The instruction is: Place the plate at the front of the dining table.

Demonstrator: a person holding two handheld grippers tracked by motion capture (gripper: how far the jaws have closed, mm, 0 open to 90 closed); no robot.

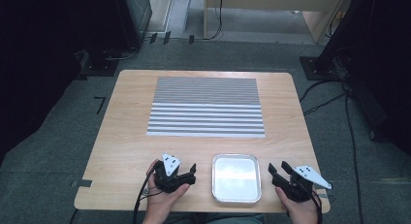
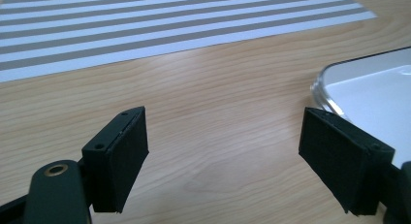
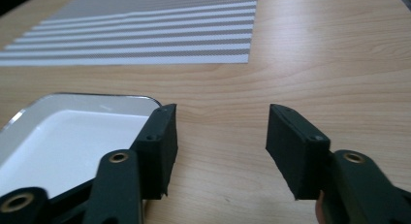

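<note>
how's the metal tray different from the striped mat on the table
The metal tray is shiny, plain, small and raised-rimmed; the striped mat is flat, wide and grey-and-white banded. The tray sits near the table's front edge between the grippers; the mat lies farther back. Both are rectangular and lie flat on the wooden table.

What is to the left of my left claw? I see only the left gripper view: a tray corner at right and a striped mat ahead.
Observer: In the high view, bare wooden table lies left of the left claw; no object is there.
Operator: Where is the other claw?
Observer: The right claw sits on the far side of the tray, jaws open.
Operator: Is the whole tray empty?
Observer: Yes, its white inside holds nothing.
Operator: And the mat?
Observer: The striped mat has fine stripes on its far half and wide stripes nearer you.
</note>
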